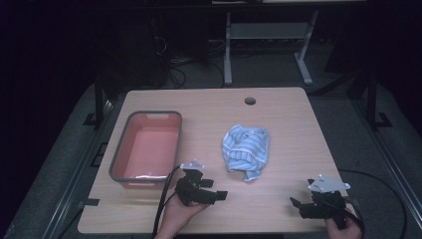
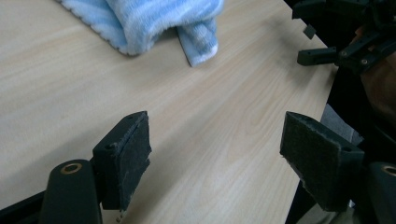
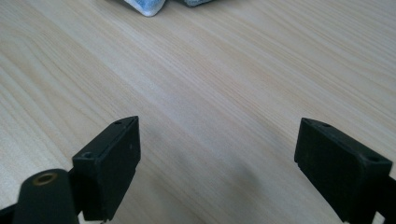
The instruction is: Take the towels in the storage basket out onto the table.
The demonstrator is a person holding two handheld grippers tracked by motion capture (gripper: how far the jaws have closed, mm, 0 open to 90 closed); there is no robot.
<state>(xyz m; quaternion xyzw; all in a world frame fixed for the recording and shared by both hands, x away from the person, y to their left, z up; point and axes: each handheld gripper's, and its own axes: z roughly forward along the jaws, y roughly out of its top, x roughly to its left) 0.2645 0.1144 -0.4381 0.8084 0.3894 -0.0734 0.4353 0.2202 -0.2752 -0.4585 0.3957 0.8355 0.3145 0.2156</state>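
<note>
Dark floor and metal frame legs surround my light wooden desk (image 1: 209,107). Near its left edge sits a pink plastic bin (image 1: 147,147) with a grey rim. A crumpled blue-and-white striped towel (image 1: 246,149) lies around the middle of the desk, a little toward the right edge. My left hand-held gripper (image 1: 211,190) hovers by the near edge, just beside the bin's near right corner, jaws wide apart with nothing between them, pointing toward the towel. My right hand-held gripper (image 1: 298,205) rests at the near right corner, jaws likewise spread over bare wood, well apart from the towel.
</note>
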